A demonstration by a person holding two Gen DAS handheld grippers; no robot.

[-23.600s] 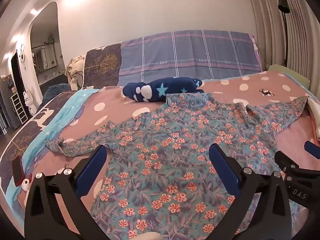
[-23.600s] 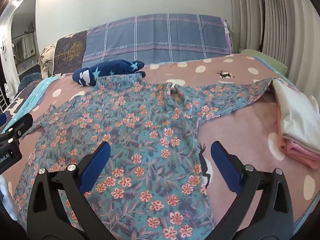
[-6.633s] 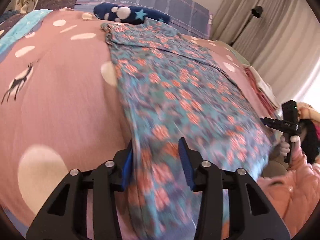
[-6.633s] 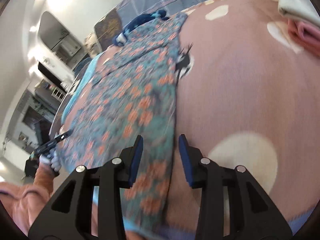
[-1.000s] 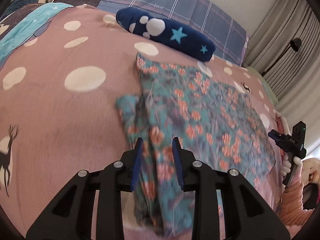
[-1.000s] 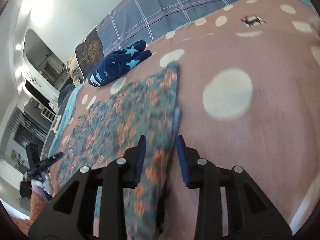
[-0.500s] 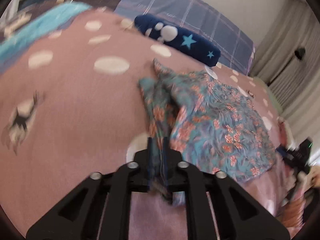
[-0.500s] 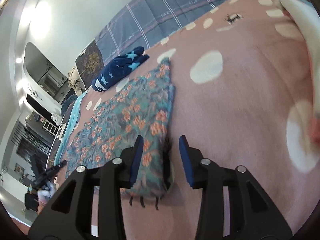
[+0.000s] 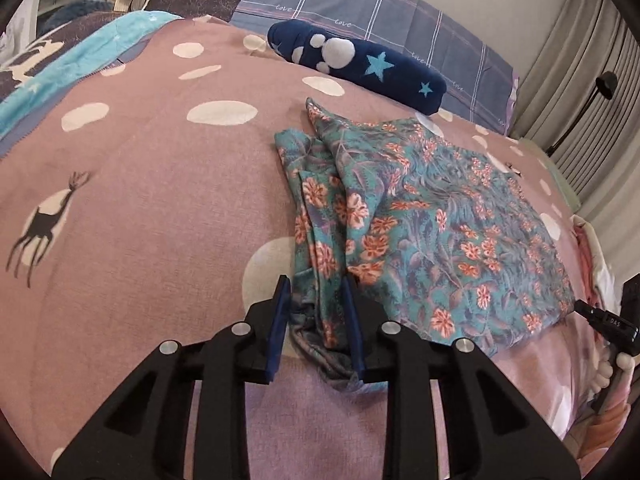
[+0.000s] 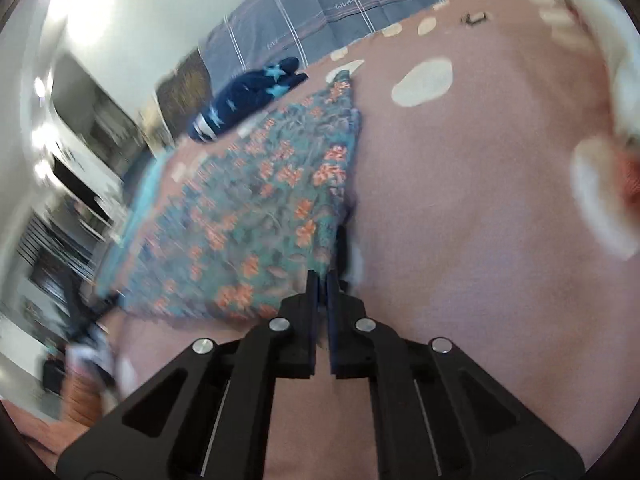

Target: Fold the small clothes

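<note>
A teal floral garment [image 9: 432, 216] lies folded on the pink dotted bedspread [image 9: 140, 200]; it also shows blurred in the right wrist view [image 10: 256, 208]. My left gripper [image 9: 316, 300] has its jaws a little apart around the garment's near left corner, with bunched cloth between them. My right gripper [image 10: 322, 280] has its jaws nearly together at the garment's near right corner; the blur hides whether cloth sits between them. The right gripper also shows at the right edge of the left wrist view [image 9: 608, 320].
A navy star-patterned plush [image 9: 360, 68] lies beyond the garment, near a plaid pillow [image 9: 380, 20]. Folded white and pink clothes [image 10: 612, 120] are stacked at the bed's right side. Curtains and a floor lamp [image 9: 600, 84] stand to the right.
My left gripper's jaws have opened from pinched tight to slightly apart around the corner. My right gripper's jaws have closed from apart to nearly together, and its view swung.
</note>
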